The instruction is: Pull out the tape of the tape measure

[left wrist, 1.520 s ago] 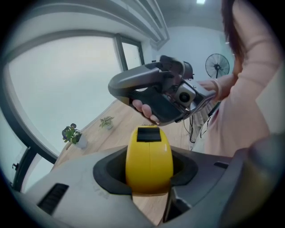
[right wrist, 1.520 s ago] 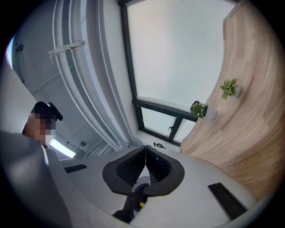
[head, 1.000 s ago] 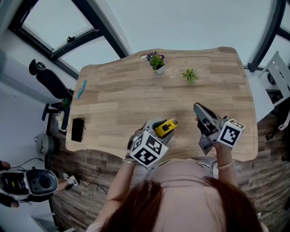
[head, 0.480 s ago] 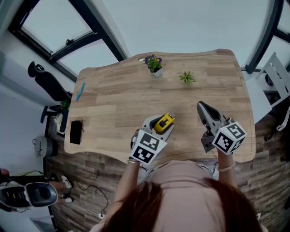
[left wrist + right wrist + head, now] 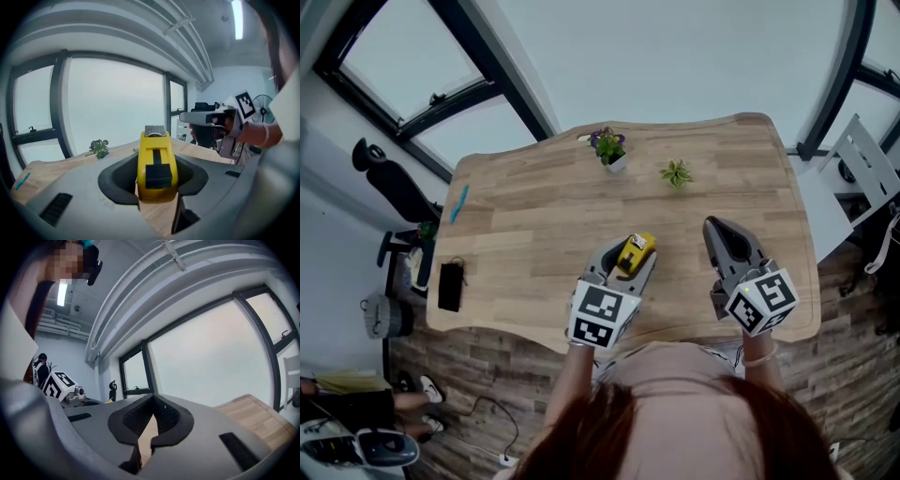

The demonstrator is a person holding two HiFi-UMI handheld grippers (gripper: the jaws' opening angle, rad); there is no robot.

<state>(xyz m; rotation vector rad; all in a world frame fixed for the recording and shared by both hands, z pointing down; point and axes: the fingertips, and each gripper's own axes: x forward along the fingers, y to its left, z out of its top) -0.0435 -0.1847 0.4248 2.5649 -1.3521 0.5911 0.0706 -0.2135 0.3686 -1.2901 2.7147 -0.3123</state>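
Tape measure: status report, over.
Left tongs shut on yellow tape measure. Right tongs shut, empty, off to the side. Its tape not yet pulled out. Nothing between them.

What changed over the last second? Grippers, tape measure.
The left gripper, shut on the yellow tape measure, swung from angling toward the right gripper to pointing more straight across the table. Nothing was taken hold of or let go. The right gripper stays shut and empty beside it, and no tape is pulled out yet.
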